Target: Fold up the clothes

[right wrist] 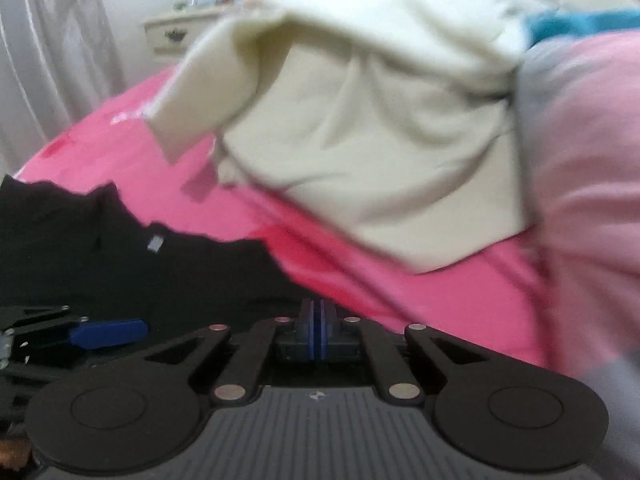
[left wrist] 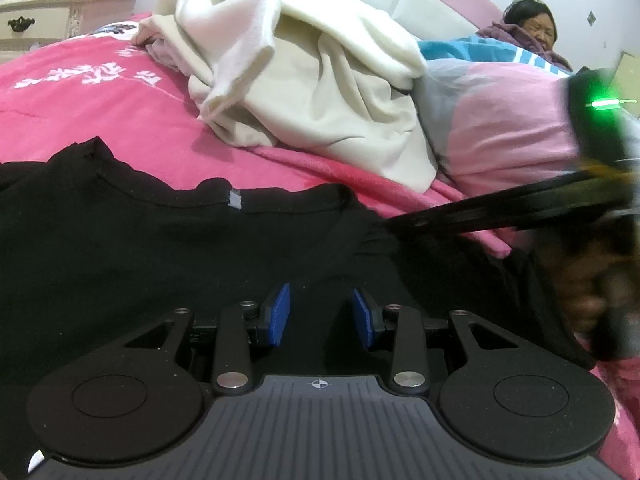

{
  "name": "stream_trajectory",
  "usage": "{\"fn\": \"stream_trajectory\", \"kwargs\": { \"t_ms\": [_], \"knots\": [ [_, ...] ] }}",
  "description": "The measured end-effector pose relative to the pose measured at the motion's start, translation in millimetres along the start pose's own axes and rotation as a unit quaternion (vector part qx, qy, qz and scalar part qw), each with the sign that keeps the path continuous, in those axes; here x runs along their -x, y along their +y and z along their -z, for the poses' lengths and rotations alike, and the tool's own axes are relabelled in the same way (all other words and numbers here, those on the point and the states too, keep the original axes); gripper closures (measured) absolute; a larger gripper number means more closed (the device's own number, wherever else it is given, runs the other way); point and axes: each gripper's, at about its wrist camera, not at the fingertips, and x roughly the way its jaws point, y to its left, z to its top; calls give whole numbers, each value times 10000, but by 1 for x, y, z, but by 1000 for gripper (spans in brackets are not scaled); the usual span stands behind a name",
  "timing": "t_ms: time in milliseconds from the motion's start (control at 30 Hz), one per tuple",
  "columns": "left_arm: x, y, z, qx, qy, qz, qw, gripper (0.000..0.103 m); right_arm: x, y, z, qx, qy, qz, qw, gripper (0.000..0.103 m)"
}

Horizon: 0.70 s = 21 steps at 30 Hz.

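A black shirt [left wrist: 160, 248] lies spread on the pink blanket [left wrist: 100, 112], collar and grey label facing away from me. My left gripper [left wrist: 320, 300] hovers over the shirt's middle, its blue pads apart and pinching nothing. My right gripper [left wrist: 384, 226] reaches in from the right, fingertips at a bunched fold near the shirt's shoulder. In the right wrist view the right gripper [right wrist: 316, 308] has its pads pressed together at the edge of the black shirt [right wrist: 180, 272]. The left gripper [right wrist: 108, 334] shows at the lower left there.
A heap of cream clothes [left wrist: 320, 92] [right wrist: 360, 120] sits beyond the shirt. A pink and grey pillow [left wrist: 500, 132] lies at the right, with a person [left wrist: 532, 28] behind it under a purple cover. A cream nightstand [left wrist: 60, 12] stands far left.
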Motion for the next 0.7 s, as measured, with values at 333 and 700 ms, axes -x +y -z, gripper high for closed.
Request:
{"fn": "stream_trajectory", "kwargs": {
  "t_ms": [333,700],
  "knots": [
    [0,6,-5,237,88,85,9996,68,76,-23,6,-856,-791,513,9919,91],
    [10,-38,-15,-108,-162,392,9990,67,219,-72,140,-2547,-518,922,9612,75]
  ]
}}
